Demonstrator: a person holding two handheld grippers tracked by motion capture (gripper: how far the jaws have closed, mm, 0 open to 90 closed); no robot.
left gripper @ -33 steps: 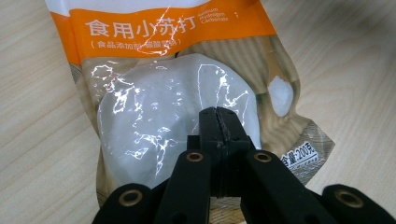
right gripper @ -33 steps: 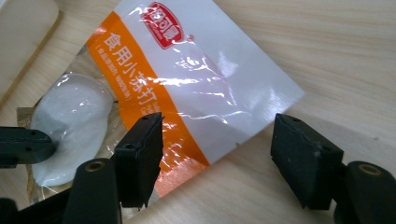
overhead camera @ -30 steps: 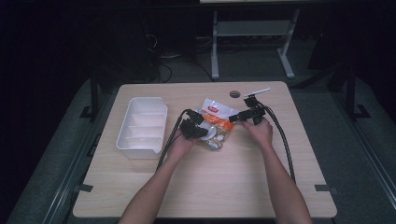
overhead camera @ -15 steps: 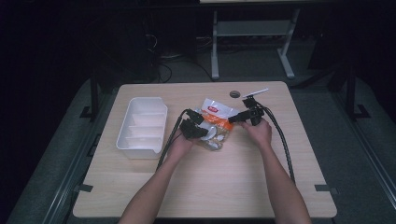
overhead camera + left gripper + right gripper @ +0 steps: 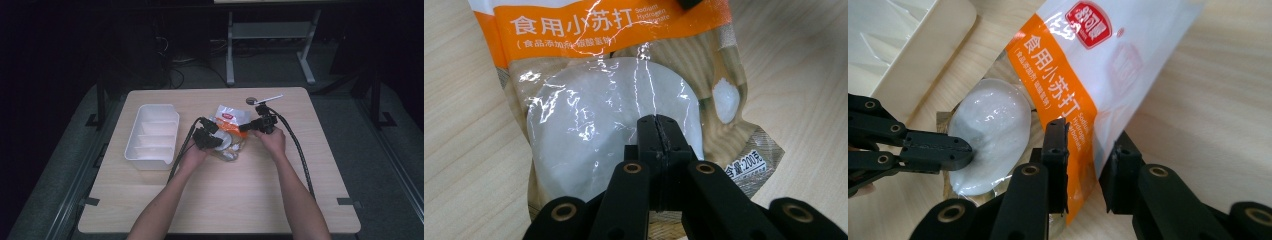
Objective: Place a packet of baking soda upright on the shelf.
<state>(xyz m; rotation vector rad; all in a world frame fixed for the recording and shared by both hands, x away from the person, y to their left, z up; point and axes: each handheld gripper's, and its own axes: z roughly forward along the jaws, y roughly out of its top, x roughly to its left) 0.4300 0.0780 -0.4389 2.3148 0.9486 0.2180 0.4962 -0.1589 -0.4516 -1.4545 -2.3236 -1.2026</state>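
bag: plastic pouch of white powder [image 5: 231,131], orange band with Chinese print, red logo on the clear top end. Lies flat on the table [image 5: 300,200], about centre, just right of the tray, between both hands. Top end points far, powder bulge sits at the near end.
bag, left gripper view: pouch [image 5: 619,105] seen from its near end, white powder lump in the middle, printed spoon picture on its right edge.
bag, right gripper view: pouch [image 5: 1068,100] runs diagonally, clear top end far right, powder lump near left.
left gripper: [image 5: 212,141] at the near-left part of the bag, held in the person's left hand [image 5: 192,157]. Jaws clenched tight, tips pressed together in the left gripper view [image 5: 658,131], sitting over the powder lump. Can't tell if film is pinched between them. In the right gripper view its closed tip [image 5: 960,150] touches the lump from the left.
right gripper: [image 5: 246,127] at the bag's right edge, held in the person's right hand [image 5: 270,142]. Jaws have just been closing, with the bag's side edge between them [image 5: 1087,155]. A gap is visible at the right pad, so not clamped on the film.
tray: white divided tray [image 5: 152,135], left of the bag, near the table's left side. Its corner shows at top left in the right gripper view [image 5: 923,35].
far side: small dark round thing [image 5: 250,100] and a white stick-like thing [image 5: 270,98] on the table beyond the right gripper, too small to identify.
cables: black cable [image 5: 297,150] trails from the right gripper toward the near edge.
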